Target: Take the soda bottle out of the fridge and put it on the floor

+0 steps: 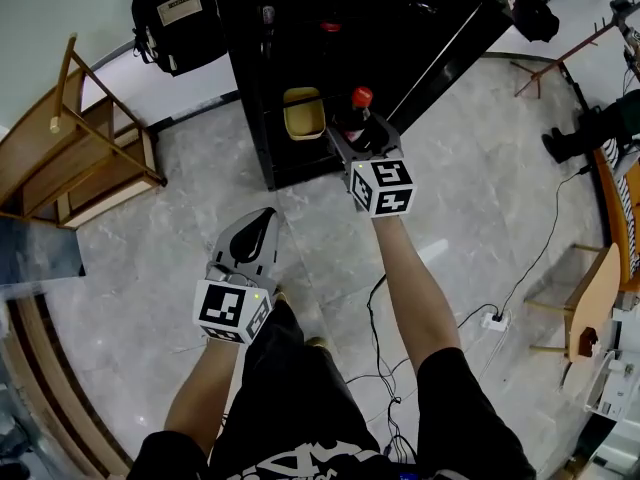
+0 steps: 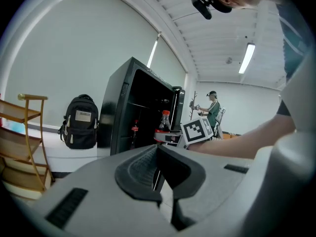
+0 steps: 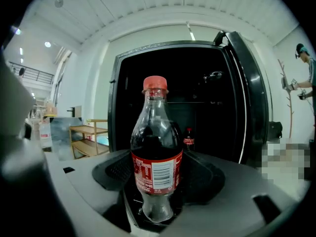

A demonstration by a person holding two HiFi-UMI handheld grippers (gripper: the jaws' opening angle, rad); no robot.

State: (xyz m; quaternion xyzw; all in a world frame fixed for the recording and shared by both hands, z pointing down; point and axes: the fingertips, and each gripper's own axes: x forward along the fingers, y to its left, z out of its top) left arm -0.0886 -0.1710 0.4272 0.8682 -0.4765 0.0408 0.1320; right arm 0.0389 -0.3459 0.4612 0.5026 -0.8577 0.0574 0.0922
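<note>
A soda bottle (image 3: 156, 152) with a red cap, a red label and dark drink stands upright between the jaws of my right gripper (image 3: 158, 179), which is shut on it. In the head view the bottle (image 1: 359, 114) and right gripper (image 1: 352, 140) are in front of the open black fridge (image 1: 300, 48), just outside it. A second small soda bottle (image 3: 188, 138) stands inside the fridge. My left gripper (image 1: 256, 234) hangs lower, over the grey floor, with its jaws shut and nothing between them. From the left gripper view the held bottle (image 2: 164, 120) shows by the fridge (image 2: 133, 107).
The fridge door (image 1: 455, 38) stands open to the right. A yellow container (image 1: 303, 114) sits on a low fridge shelf. A black backpack (image 1: 175, 13) leans by the wall, and a wooden shelf unit (image 1: 75, 148) stands at left. Cables and a power strip (image 1: 493, 318) lie on the floor at right.
</note>
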